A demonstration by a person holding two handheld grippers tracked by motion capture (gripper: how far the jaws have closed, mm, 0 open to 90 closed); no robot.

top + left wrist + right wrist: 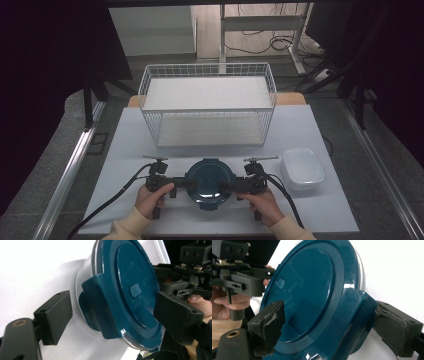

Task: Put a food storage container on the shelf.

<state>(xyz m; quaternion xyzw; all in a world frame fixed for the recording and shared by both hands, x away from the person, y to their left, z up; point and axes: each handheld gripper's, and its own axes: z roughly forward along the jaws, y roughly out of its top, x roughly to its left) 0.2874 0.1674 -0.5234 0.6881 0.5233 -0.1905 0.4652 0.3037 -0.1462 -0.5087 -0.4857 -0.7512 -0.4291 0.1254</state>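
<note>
A round container with a dark teal lid (210, 181) stands at the front middle of the white table (130, 145). My left gripper (184, 184) comes at it from the left, my right gripper (228, 187) from the right. In the left gripper view the open gripper (115, 316) straddles a teal latch tab (100, 307), with a gap showing beside one pad (53, 317). In the right gripper view the gripper (334, 326) straddles the opposite latch (357, 322). One of its pads (270, 323) hangs over the lid top and the other (397, 327) sits at the latch's outer side.
A white wire basket (207, 67) with two shelves stands behind the container. A white lidded box (302, 167) lies to its right, near the right gripper. Cables trail from both grippers toward the table's front edge.
</note>
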